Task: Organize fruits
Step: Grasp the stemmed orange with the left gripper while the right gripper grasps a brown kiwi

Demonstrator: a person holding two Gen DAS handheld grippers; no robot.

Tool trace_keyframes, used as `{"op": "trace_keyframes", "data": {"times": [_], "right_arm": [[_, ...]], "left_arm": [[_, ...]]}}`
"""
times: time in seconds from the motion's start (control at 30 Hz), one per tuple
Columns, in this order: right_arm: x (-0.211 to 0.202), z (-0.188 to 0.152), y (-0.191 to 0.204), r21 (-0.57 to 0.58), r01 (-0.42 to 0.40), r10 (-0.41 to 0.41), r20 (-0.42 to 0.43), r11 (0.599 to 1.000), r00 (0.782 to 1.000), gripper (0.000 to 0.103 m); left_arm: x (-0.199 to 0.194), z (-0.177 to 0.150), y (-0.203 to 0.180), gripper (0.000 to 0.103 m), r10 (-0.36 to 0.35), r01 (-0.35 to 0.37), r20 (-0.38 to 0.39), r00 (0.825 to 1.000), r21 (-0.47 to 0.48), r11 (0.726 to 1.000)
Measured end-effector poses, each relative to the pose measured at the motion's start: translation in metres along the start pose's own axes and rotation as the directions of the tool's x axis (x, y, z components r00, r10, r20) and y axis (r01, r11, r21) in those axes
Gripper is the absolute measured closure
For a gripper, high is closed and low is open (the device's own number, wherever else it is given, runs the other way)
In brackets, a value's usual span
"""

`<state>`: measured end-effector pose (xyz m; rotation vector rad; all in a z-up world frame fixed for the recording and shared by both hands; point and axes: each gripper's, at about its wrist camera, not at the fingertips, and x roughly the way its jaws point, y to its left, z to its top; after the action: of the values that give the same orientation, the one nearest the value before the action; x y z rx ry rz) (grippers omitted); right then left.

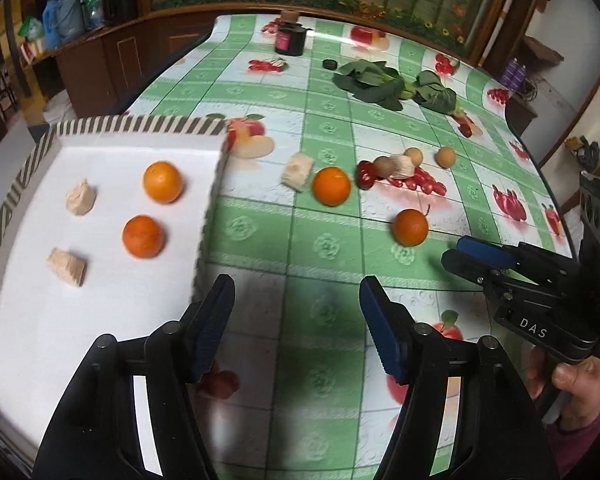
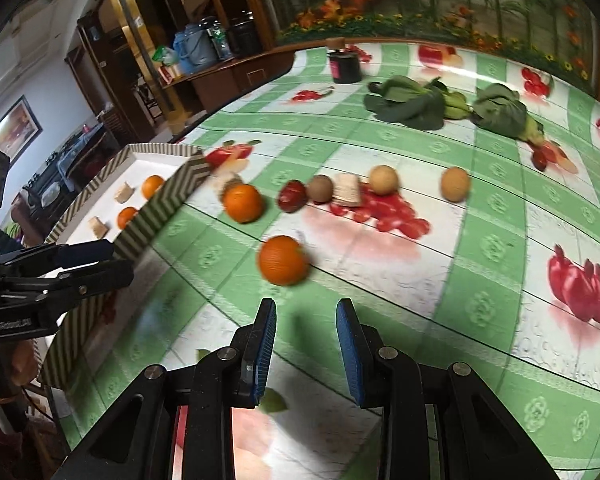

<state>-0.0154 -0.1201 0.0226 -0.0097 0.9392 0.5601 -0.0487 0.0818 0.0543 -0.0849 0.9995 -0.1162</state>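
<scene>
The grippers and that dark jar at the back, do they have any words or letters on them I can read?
"DAS": white letters on the right gripper body, left wrist view.
A white word on the left gripper body, right wrist view: too blurred to read.
Pink label on the dark jar: too small to read.

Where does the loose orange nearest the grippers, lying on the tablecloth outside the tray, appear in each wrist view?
Left wrist view: the orange lies right of centre, just beyond the right gripper.
Right wrist view: the same orange sits near centre, just beyond the jaws.
Shared landmark: the striped tray, left of it in both.
</scene>
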Motion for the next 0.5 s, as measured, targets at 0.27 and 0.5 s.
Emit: {"op": "trace_keyframes", "data": {"times": [0.27, 0.5], "right_arm": [[-0.002, 0.009, -0.024, 0.015, 0.041, -0.041, 0.008, 0.999, 0.999, 0.073], [0.01, 0.034, -0.045, 0.039, 0.06, -0.061, 0.013, 0.997, 0.998, 0.073]], "left_arm": [[0.016, 0.009, -0.035, 0.038, -0.031, 0.032, -0.019, 0.999, 0.059, 0.998], [0.036, 0.017, -0.058, 0.038, -0.042, 0.045, -0.036, 0.998, 0.078, 0.996]]}}
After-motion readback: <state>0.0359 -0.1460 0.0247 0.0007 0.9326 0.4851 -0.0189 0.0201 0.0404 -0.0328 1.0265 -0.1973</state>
